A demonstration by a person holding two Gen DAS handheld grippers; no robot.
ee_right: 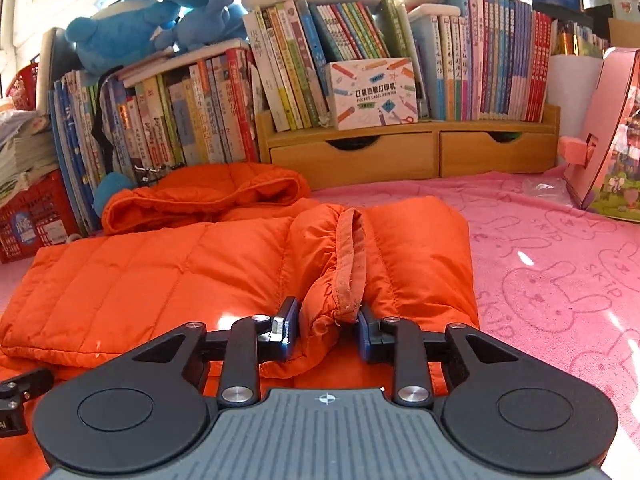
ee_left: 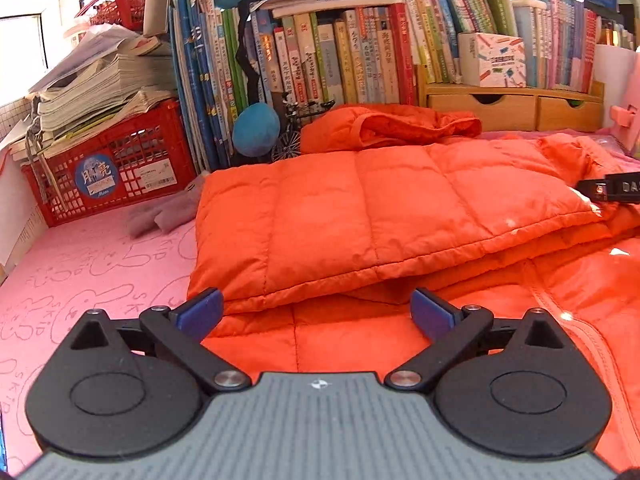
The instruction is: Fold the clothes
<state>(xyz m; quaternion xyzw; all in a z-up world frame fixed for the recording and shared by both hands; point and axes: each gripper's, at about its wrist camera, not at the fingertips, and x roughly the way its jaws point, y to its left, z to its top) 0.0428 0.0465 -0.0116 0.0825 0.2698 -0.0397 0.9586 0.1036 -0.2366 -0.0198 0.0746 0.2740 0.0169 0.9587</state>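
the orange jacket (ee_left: 360, 216) lies on the pink blanket (ee_left: 100, 264), toward its back edge by the row of books (ee_left: 320, 60), its long axis running left to right across both views. the left gripper (ee_left: 316, 312) hangs spread wide over the jacket's near hem, nothing between its pads. the right gripper (ee_right: 328, 328) has the sleeve cuff (ee_right: 344, 272) between its jaws, which stand partly apart; whether the pads press the cloth i cannot tell. the cuff lies straight ahead of the right gripper, so that hand is the nearer one for carrying the sleeve across the body. only the right view shows the cuff; the left view shows the folded left edge and a red crate (ee_left: 108, 168) beyond it.
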